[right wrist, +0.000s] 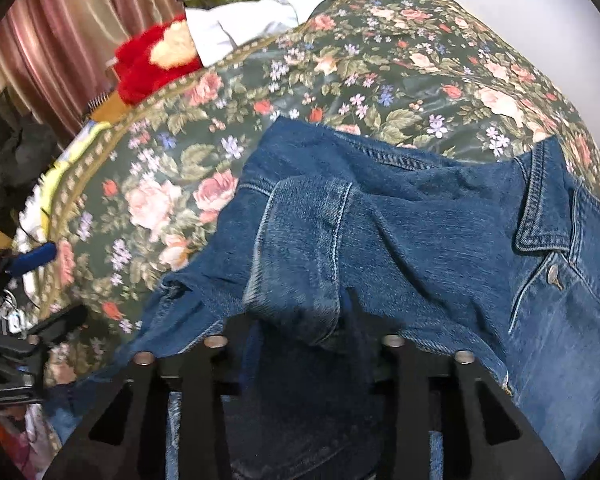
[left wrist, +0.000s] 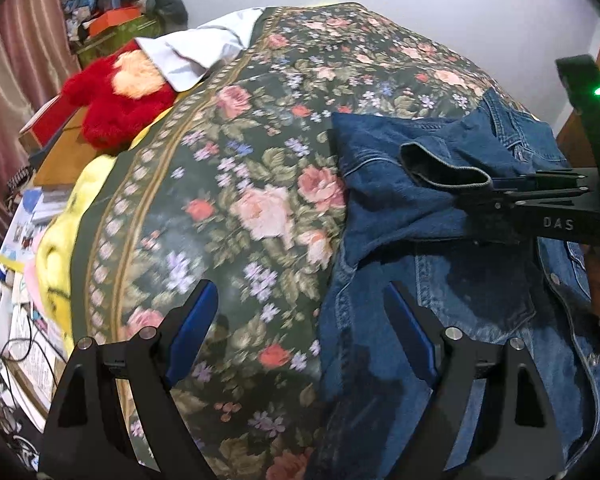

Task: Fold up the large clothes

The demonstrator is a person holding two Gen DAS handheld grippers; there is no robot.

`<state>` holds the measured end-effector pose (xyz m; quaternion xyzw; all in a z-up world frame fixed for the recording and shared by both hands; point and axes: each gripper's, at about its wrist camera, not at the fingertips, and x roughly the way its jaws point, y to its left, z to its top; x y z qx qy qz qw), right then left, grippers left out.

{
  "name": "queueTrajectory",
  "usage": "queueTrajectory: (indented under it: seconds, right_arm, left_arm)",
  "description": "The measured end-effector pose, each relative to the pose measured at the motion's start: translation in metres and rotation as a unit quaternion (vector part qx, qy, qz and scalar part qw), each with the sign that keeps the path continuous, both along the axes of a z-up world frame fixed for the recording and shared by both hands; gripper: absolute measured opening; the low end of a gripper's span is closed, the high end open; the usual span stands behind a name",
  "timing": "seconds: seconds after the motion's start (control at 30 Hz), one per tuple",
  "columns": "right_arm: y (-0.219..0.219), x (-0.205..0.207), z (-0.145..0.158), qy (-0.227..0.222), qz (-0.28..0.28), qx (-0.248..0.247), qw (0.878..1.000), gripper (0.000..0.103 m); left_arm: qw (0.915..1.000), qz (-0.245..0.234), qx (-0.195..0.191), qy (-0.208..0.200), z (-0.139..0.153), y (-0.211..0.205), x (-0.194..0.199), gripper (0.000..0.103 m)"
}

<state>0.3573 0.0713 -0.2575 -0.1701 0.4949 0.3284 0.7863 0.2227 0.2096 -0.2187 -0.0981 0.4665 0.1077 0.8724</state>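
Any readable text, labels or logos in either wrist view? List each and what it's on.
"DAS": pale letters on the black body of the right gripper, seen in the left wrist view.
Printed papers and booklets beside the bed with the floral bedspread: print too small and blurred to read.
Blue denim jacket: round metal button shows no legible marking.
Nothing else readable in either view.
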Motion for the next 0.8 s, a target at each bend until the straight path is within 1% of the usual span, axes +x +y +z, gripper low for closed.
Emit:
queueTrajectory:
  seconds: [0.07, 0.2, 0.3, 0.4, 0.47, 0.57, 0.7, 0.8]
  right_arm:
    - [-0.005, 0.002, 0.004, -0.002, -0.007, 0.011, 1.0, 0.023]
    - [-0.023, 0.01, 0.017, 0.005, -0.032, 0.053, 0.998, 0.021]
    - [-0.038, 0.014, 0.03, -0.007, -0.048, 0.07, 0.996, 0.02]
    - [-0.058, 0.016, 0.046, -0.013, -0.07, 0.094, 0.993, 0.02]
    - [-0.073, 0.015, 0.059, -0.023, -0.078, 0.106, 0.991, 0.02]
    - [-0.095, 0.01, 0.076, -0.04, -0.088, 0.117, 0.988, 0.02]
    - [-0.137, 0.007, 0.099, -0.067, -0.124, 0.135, 0.981, 0.02]
    - [-0.168, 0.005, 0.106, -0.074, -0.158, 0.146, 0.974, 0.019]
  left_arm:
    - [0.9999, -0.01, -0.003, 0.001, 0.0, -0.005, 0.014, 0.085]
    - [0.9994, -0.032, -0.006, 0.012, -0.011, -0.015, 0.051, 0.085]
    - [0.9984, -0.03, -0.003, 0.048, -0.033, -0.021, 0.08, 0.085]
    - [0.9958, -0.035, -0.003, 0.085, -0.057, -0.026, 0.093, 0.085]
    - [0.9955, -0.035, -0.002, 0.088, -0.065, -0.027, 0.093, 0.086]
    - [0.9963, -0.03, 0.004, 0.081, -0.067, -0.028, 0.091, 0.09]
    - [0.9962, -0.022, 0.003, 0.084, -0.069, -0.029, 0.09, 0.091]
    - [0.9957, -0.018, 0.012, 0.09, -0.07, -0.032, 0.091, 0.091]
